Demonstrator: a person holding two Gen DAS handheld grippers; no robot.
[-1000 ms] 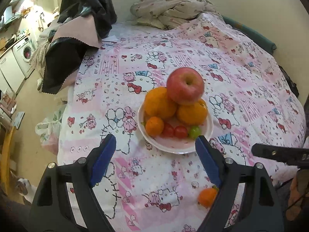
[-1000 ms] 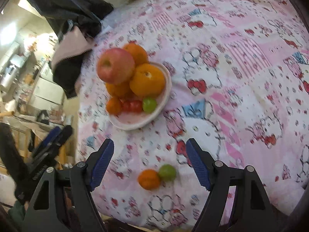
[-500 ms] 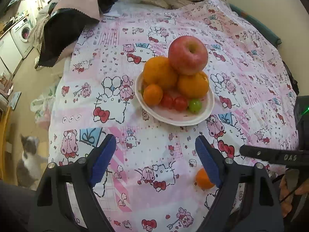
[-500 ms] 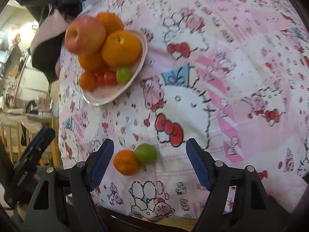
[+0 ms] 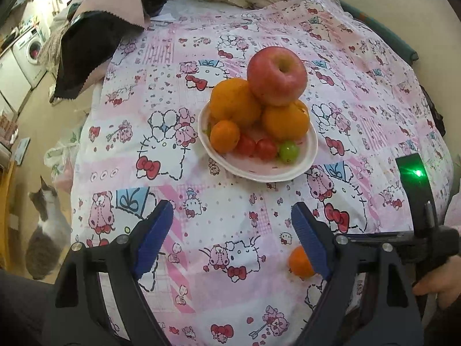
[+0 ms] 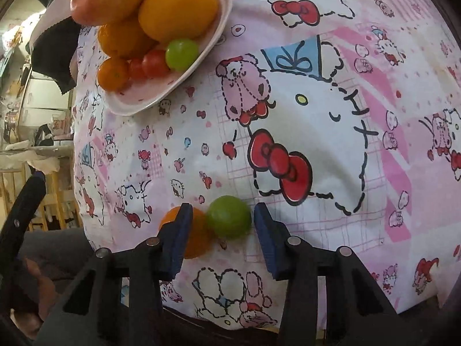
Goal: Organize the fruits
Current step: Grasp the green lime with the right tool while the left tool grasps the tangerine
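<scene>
Grape (image 6: pixel 229 216) sits loose on the cloth (image 6: pixel 317 109), near the front edge, touching a small orange (image 6: pixel 198 242), well short of the plate (image 6: pixel 144 103). My right gripper (image 6: pixel 222 219) has just been closing around it; right pad looks just shy of the skin, so I call it not gripped yet. Left gripper (image 5: pixel 230 230) hangs wide, holding nothing. Risks: left pad rides over the orange, so I could pinch both or knock the orange off the edge. Grape is slick, may squirt out. Plate pile (image 5: pixel 276 75) is tall, a careless drop could topple it.
</scene>
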